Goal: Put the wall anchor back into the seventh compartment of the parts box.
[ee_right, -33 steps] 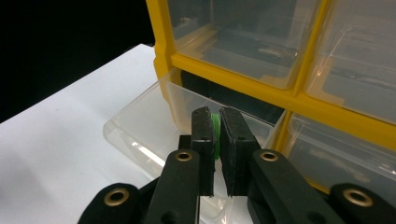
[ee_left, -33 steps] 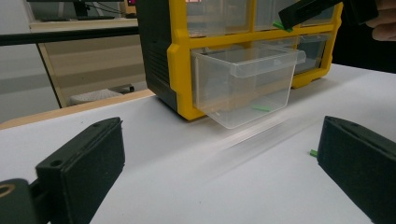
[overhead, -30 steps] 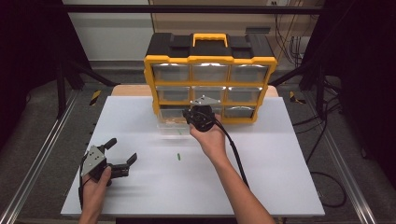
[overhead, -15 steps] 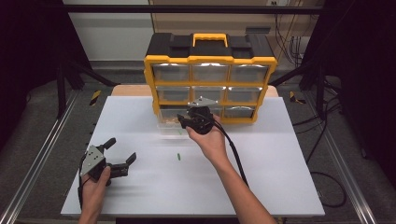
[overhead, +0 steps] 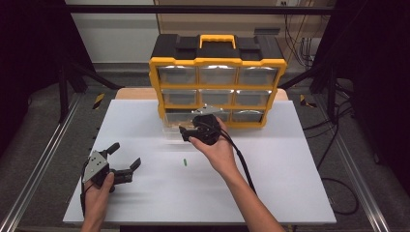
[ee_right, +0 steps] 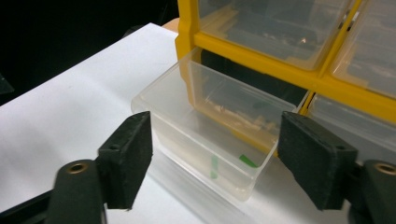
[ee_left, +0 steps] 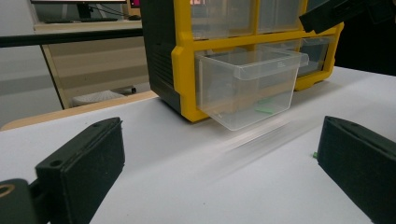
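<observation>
- High view: a yellow and black drawer organizer (overhead: 217,79) is standing at the far edge of the white table (overhead: 290,193), near the middle. Its bottom-left clear drawer (overhead: 171,129) is sticking out toward the person. The right hand-held gripper (overhead: 186,134) is hovering just above the drawer's front, with its jaws having just been opening and nothing clamped between them. A small green piece (overhead: 184,162) is lying on the table near the middle, just in front of the drawer and apart from it. The left hand-held gripper (overhead: 124,162) is resting near the table's front-left corner, jaws apart and gripping nothing.
- Left gripper view: the left hand-held gripper (ee_left: 219,163) is showing its two black jaws standing wide apart over bare table (ee_left: 196,186). Beyond them the clear drawer (ee_left: 247,86) is pulled out of the drawer organizer (ee_left: 184,56), with green pieces (ee_left: 263,110) lying on its bottom. Part of the right hand-held gripper is reaching in above the drawer at the top right.
- Right gripper view: the right hand-held gripper (ee_right: 215,161) is looking down into the open clear drawer (ee_right: 205,135), its jaws spread to either side of the drawer's front and not pressing on it. Two green pieces (ee_right: 247,161) are lying inside, near the drawer's front wall.
</observation>
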### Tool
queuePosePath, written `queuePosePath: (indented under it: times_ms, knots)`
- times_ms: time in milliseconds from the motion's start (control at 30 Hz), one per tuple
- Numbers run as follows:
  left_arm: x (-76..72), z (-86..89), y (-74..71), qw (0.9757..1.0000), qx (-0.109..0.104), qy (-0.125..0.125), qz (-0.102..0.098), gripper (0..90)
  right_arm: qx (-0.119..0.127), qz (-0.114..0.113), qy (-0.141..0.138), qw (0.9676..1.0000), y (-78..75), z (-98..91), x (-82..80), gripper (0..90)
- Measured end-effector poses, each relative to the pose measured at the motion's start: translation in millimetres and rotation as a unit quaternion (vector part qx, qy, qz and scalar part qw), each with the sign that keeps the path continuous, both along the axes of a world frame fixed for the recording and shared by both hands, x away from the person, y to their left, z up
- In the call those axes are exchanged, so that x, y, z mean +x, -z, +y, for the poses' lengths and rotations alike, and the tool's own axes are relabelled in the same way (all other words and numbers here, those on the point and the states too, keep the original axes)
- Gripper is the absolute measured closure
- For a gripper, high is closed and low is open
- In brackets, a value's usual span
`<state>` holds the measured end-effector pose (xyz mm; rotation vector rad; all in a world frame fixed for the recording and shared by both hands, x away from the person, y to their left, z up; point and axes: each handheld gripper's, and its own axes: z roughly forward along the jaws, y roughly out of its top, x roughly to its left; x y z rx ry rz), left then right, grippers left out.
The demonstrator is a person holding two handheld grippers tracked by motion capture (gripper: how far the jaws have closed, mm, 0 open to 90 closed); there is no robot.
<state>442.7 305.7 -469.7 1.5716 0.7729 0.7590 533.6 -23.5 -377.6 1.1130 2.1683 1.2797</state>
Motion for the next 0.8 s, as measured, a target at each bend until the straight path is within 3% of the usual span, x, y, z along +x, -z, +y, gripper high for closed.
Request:
queuePosePath:
  times_ms: [533, 800]
  knots:
    - [-0.2, -0.3, 0.2, 1.0000, 0.001, 0.000, 0.001, 0.9, -0.015, 0.019, -0.007, 0.9997, 9.2, -4.1, -15.5, 13.1]
    - [-0.3, 0.0, 0.2, 1.0000, 0.001, 0.001, 0.001, 0.9, -0.026, 0.028, -0.011, 0.9992, 14.7, -5.8, -18.6, 12.0]
